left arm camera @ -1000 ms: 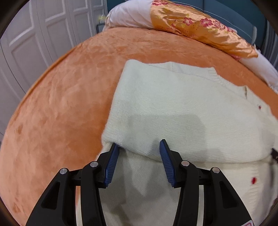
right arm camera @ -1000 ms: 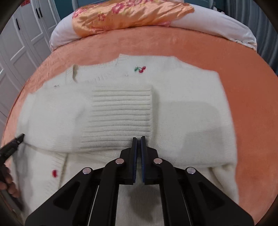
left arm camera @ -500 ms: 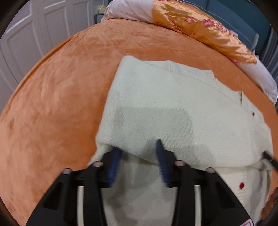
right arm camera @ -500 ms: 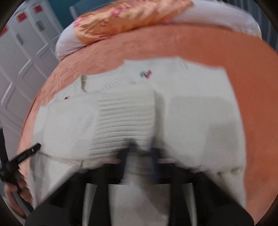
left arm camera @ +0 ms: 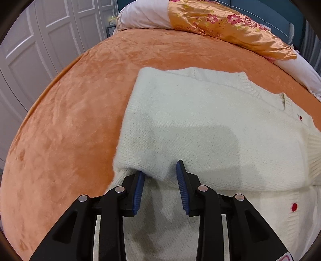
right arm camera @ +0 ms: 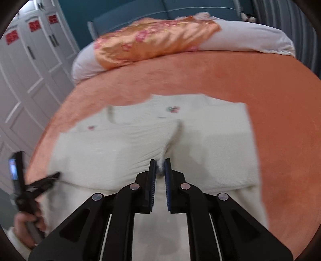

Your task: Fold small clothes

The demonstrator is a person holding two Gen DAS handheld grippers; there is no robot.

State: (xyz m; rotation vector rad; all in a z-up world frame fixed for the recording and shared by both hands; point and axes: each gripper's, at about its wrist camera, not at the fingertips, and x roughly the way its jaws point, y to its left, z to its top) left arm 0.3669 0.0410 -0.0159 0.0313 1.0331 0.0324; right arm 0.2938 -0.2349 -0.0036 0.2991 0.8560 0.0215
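A cream knit cardigan (left arm camera: 200, 124) with red buttons lies on the bed, its sleeves folded across the front. My left gripper (left arm camera: 160, 178) sits at the near edge of the folded left sleeve; its blue pads squeeze a bunched ridge of knit between them, and the left pad is tucked under the fold. In the right wrist view the cardigan (right arm camera: 210, 150) shows a small cherry motif near the collar. My right gripper (right arm camera: 159, 170) is shut on a pinch of fabric beside the ribbed cuff (right arm camera: 130, 144), pulling it up into a crease. The left gripper (right arm camera: 54, 176) and a hand (right arm camera: 24, 222) show at that view's left edge.
An orange plush bedspread (left arm camera: 70, 120) covers the bed, with bare stretches left and right of the cardigan. An orange floral quilt (left arm camera: 230, 26) over white bedding lies at the head. White wardrobe doors (left arm camera: 30, 50) stand to the left, a teal headboard (right arm camera: 180, 10) behind.
My left jaws have narrowed onto the sleeve fold. My right gripper has risen and tilted up, taking a pinch of knit with it; its jaws stand slightly wider with fabric between them.
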